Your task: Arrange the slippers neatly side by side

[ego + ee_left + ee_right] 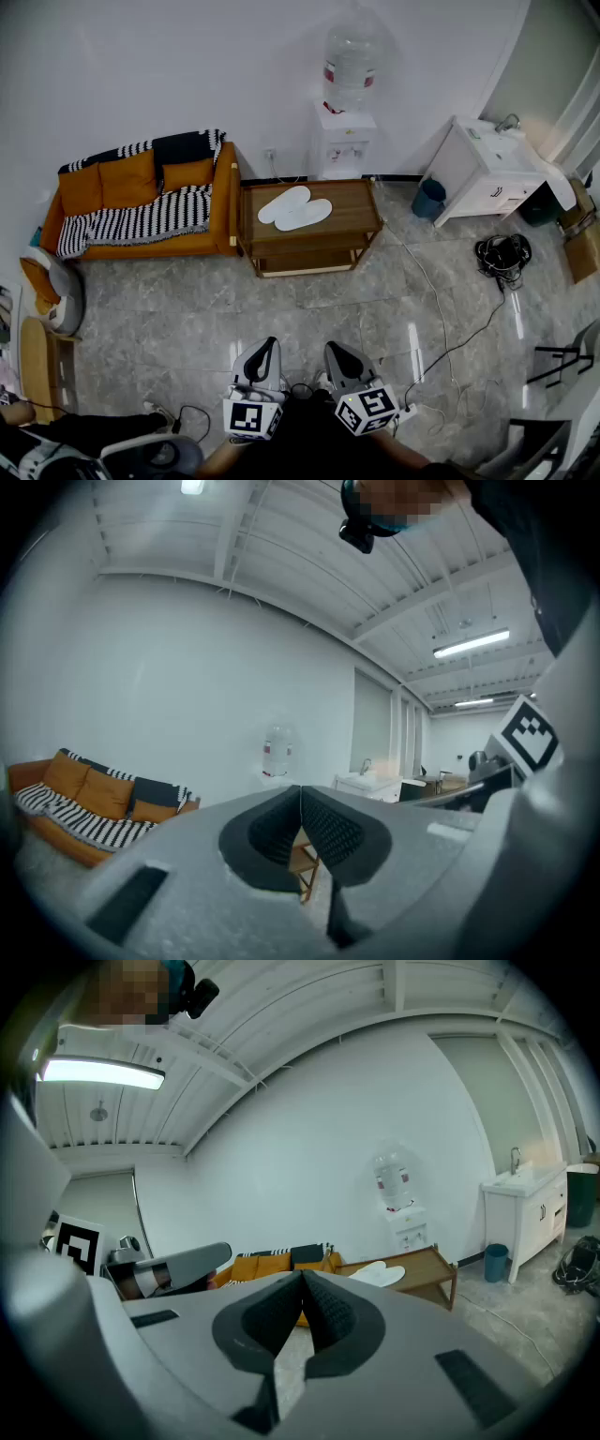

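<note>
Where the room begins on the left, an orange sofa [141, 202] with a striped blanket sits against the white wall. Lower down, over the gray floor [187, 309], the left tongs [271, 343] are pressed together with nothing in them. Just beside the sofa stands a brown wooden tabletop [358, 200] — two white slippers [295, 208] lie on it side by side, well apart from both tongs. The right tongs [331, 348] are squeezed together too and hold nothing. Behind the tabletop is a water cooler [344, 131] — then a blue bin [429, 199] and a white sink cabinet [487, 178].
</note>
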